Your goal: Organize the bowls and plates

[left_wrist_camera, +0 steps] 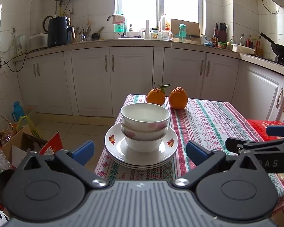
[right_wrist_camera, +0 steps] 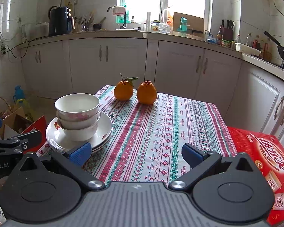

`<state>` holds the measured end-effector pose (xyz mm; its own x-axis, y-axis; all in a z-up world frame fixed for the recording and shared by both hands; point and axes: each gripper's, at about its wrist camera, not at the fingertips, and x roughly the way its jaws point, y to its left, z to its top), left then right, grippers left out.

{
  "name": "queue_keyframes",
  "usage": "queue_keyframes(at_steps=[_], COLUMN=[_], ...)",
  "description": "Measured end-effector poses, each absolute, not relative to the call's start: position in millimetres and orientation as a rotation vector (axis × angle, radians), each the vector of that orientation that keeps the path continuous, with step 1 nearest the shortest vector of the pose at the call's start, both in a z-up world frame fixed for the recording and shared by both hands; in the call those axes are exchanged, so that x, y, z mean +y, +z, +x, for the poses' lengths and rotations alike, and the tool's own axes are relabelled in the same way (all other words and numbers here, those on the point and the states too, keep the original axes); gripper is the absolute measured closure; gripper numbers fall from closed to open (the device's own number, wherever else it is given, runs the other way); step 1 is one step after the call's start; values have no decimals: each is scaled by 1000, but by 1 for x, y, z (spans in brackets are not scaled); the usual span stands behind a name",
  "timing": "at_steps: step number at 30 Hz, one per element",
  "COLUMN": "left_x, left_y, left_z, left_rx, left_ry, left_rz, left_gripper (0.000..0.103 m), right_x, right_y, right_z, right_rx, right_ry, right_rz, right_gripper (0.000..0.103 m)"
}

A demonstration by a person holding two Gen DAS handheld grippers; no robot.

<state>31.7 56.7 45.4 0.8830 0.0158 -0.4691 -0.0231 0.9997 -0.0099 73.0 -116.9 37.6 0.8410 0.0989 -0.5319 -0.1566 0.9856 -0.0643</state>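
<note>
Bowls (left_wrist_camera: pixel 144 124) stacked; grippers level (jaws wide)

White-tiled kitchen (left_wrist_camera: pixel 244 9), bright window (left_wrist_camera: pixel 157 1), cream cabinets (left_wrist_camera: pixel 111 79).

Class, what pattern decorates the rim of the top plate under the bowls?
Small red-and-orange flower motifs on white, clearest on the top plate in the left wrist view.

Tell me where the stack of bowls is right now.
The stack of bowls sits on the plates at the table's near left corner, centred ahead of the open left gripper, with two oranges behind it.
</note>
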Motion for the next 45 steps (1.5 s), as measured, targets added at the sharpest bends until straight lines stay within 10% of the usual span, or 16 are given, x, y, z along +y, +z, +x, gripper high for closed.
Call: queue_keyframes(at_steps=[45], left_x=[54], left_y=[51], left_z=[29], left_rx=[486], left_ry=[48], left_rz=[-9], left_gripper=[1], right_x=[-117], right_y=[41], right_z=[71], right_rx=[537], right_ry=[126], right_rz=[-106], right_gripper=[0])
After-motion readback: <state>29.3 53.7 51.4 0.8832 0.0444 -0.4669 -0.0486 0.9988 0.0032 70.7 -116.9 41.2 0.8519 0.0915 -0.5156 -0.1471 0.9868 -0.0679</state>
